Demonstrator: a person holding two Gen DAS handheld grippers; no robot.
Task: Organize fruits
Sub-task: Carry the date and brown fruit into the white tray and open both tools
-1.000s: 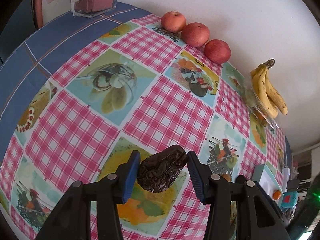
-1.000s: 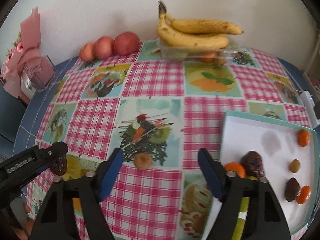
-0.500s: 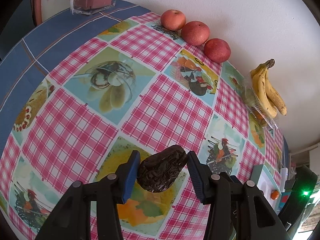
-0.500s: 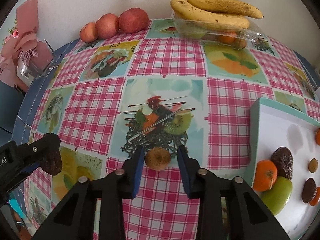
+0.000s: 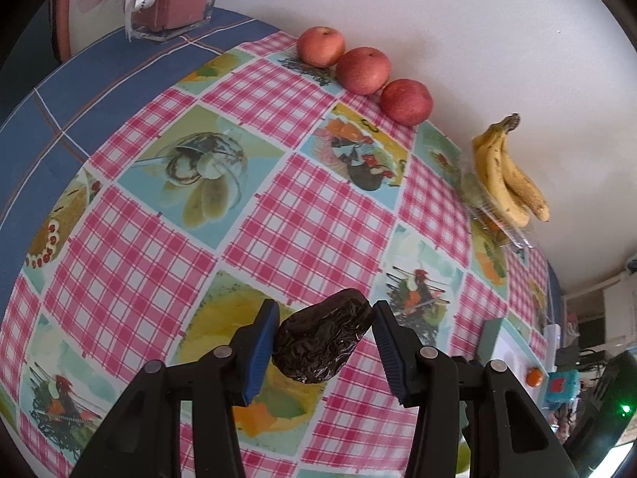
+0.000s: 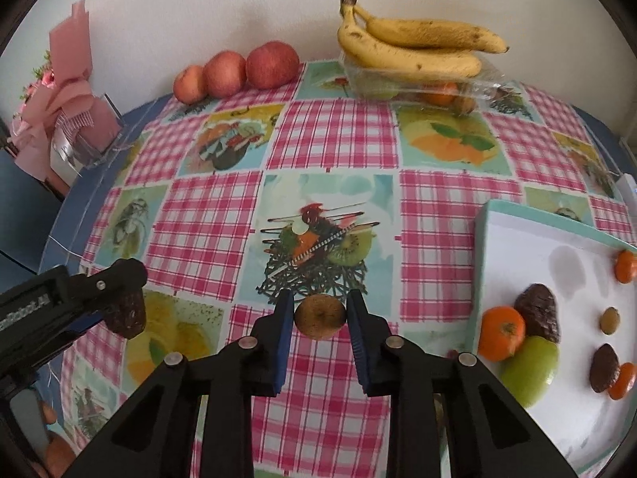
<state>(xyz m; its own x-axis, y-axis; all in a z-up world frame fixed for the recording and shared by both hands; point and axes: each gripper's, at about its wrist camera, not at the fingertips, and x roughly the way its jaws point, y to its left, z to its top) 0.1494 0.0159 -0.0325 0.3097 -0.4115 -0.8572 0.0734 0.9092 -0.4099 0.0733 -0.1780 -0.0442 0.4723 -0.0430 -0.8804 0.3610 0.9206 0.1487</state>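
Note:
My left gripper (image 5: 324, 342) is shut on a dark wrinkled fruit (image 5: 322, 342) and holds it above the checked tablecloth; the fruit also shows in the right wrist view (image 6: 127, 314) at the left. My right gripper (image 6: 320, 314) is shut on a small round brown fruit (image 6: 319, 316), just above the cloth. A white tray with a teal rim (image 6: 537, 235) lies to the right. It holds an orange (image 6: 501, 332), a green fruit (image 6: 531, 370), dark fruits (image 6: 539, 314) and small orange fruits (image 6: 625, 265).
Three red apples (image 6: 239, 69) line the back wall. A banana bunch (image 6: 414, 46) rests on a clear box (image 6: 422, 87) of fruit. A pink gift bouquet (image 6: 67, 119) stands at the far left. The tray also shows at the right in the left wrist view (image 5: 513, 358).
My right gripper closed from wide open onto the small brown fruit and has raised it slightly. My left gripper kept its hold on the dark fruit, barely moving.

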